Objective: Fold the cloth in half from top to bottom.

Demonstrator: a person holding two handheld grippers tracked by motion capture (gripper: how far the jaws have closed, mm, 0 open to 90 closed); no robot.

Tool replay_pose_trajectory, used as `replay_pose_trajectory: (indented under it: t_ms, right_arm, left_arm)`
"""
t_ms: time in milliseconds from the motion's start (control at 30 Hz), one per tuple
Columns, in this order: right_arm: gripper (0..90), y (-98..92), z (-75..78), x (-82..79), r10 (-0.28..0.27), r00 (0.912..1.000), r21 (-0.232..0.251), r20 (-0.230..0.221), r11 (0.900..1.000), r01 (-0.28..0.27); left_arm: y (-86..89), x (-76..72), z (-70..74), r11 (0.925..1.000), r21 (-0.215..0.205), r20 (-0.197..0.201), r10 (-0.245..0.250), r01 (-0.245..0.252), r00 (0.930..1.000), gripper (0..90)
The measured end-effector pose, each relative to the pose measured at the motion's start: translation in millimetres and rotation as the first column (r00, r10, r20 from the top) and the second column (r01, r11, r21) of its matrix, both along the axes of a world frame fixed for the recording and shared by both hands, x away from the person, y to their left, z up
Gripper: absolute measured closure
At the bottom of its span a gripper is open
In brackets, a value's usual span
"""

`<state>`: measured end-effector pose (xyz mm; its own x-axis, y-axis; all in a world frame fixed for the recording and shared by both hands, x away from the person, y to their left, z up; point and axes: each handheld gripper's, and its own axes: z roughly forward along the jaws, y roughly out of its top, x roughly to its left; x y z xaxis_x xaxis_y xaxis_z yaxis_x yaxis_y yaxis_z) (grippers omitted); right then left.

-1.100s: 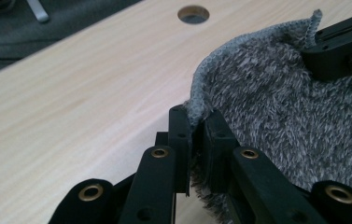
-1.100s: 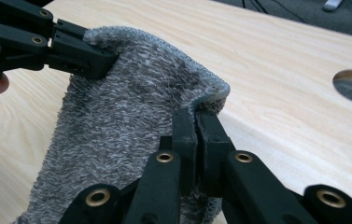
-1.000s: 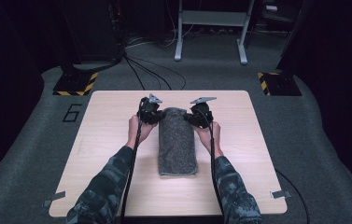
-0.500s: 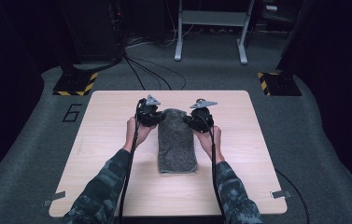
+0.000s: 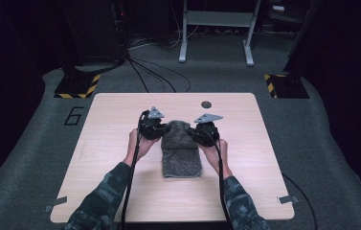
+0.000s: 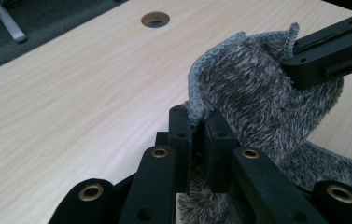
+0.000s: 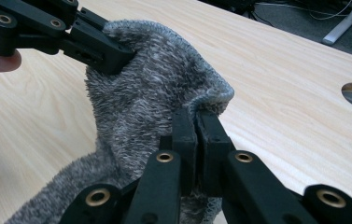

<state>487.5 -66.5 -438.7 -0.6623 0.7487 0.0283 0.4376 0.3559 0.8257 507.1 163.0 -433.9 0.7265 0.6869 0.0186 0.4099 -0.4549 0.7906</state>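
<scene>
Bench [image 5: 120, 191]: pale wood, with a small round hole [image 5: 206, 104] toward its far edge, right of centre.
Towel [image 5: 182, 155]: grey and fluffy, a long folded strip lying at mid-bench, running near to far; its far end is lifted off the wood and curls over toward the near end.
Left claw [image 5: 161, 130]: pressed together, pinching the far left corner of the towel, hem caught between the pads.
Right claw [image 5: 195, 133]: pressed together too, pinching the far right corner.
Step in hand: by the look of it, a fold, with the far end being carried over the part that lies flat.
Next move: likely to bring both corners on toward the near edge, level with each other, lay them on the lower layer with hems matched, then spread the jaws.
Change: against the earlier pictures, both hands have come nearer, and the towel's flat length looks shorter; the grips are unchanged.
</scene>
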Motion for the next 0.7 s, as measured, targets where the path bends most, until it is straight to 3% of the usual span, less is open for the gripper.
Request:
replay_pose_trajectory:
  t_ms: [300,500,533,700]
  right_arm:
    - [87.2,-5.4,-10.7,-9.1,0.01,0.9998,0.003,0.016,1.0,-0.01]
    - [87.1,-4.6,-3.1,2.1,0.017,0.9993,-0.012,0.032,1.0,-0.017]
    - [87.0,-5.0,-2.2,1.5,0.018,0.9994,-0.008,0.031,1.0,-0.018]
    - [86.6,-7.7,-9.3,-13.6,0.028,0.9995,-0.01,0.016,1.0,-0.028]
  left_arm:
    - [-0.9,-5.4,-8.2,1.0,0.0,-0.004,-0.007,0.007,1.0,83.3]
    - [-1.2,2.4,-3.9,0.9999,-0.012,0.005,0.012,-0.012,0.9999,83.2]
    - [-1.0,0.5,-3.5,0.9995,-0.031,-0.002,0.003,-0.003,1.0,83.1]
    - [-2.7,-15.0,-10.2,0.9986,-0.041,-0.021,-0.033,0.032,0.9992,82.5]
